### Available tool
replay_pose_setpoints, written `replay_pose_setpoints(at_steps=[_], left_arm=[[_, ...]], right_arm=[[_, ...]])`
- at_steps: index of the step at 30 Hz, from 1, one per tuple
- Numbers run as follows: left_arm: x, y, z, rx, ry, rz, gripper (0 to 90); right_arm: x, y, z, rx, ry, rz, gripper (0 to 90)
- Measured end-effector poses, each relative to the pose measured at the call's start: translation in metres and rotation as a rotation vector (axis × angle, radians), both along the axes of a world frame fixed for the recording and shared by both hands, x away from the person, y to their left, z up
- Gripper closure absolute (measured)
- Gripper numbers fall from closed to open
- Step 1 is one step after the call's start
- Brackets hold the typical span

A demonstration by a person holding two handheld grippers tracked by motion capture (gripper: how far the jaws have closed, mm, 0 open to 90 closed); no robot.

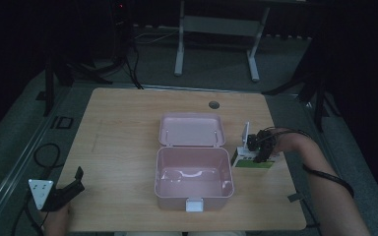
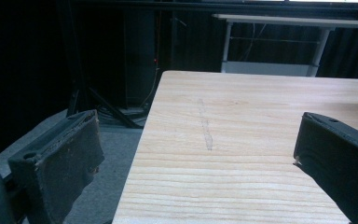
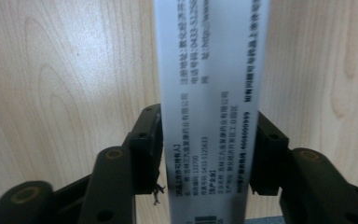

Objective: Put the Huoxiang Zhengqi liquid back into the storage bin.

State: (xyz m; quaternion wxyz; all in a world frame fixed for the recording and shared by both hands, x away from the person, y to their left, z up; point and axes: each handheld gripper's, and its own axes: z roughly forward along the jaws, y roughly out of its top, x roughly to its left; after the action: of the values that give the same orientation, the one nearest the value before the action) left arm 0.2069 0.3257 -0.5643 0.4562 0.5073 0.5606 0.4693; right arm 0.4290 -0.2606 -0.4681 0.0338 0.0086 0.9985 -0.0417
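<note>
- My right gripper (image 3: 205, 154) is clamped on a small white carton (image 3: 209, 93) with printed text, near the counter's (image 1: 123, 128) right edge (one face is green in the high view).
- My left gripper (image 1: 71, 189) sits at the counter's near left corner, jaws wide apart with nothing between them.
- A pink box (image 1: 192, 184) stands mid-counter, lid (image 1: 192, 130) open toward the far edge.
</note>
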Motion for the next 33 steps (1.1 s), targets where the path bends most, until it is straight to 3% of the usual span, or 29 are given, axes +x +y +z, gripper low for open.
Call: replay_pose_setpoints(at_steps=[5, 13, 15, 24, 33], left_arm=[[0.0, 0.0, 0.0, 0.002, 0.0, 0.001, 1.1], [0.0, 0.0, 0.0, 0.001, 0.001, 0.001, 1.1], [0.0, 0.0, 0.0, 0.004, 0.002, 0.0, 1.1], [0.0, -0.001, 0.0, 0.008, 0.002, 0.002, 1.1], [0.0, -0.002, 0.0, 0.011, 0.002, 0.004, 1.1]], right_arm=[[0.001, 0.0, -0.006, -0.01, 0.013, 0.003, 59.2], [0.0, 0.0, -0.003, -0.02, 0.036, 0.004, 63.2], [-0.003, 0.0, 0.003, -0.004, 0.059, -0.003, 63.4], [-0.015, 0.008, 0.026, -0.011, 0.064, 0.011, 63.8], [-0.029, 0.011, 0.055, 0.006, 0.068, -0.009, 63.8]])
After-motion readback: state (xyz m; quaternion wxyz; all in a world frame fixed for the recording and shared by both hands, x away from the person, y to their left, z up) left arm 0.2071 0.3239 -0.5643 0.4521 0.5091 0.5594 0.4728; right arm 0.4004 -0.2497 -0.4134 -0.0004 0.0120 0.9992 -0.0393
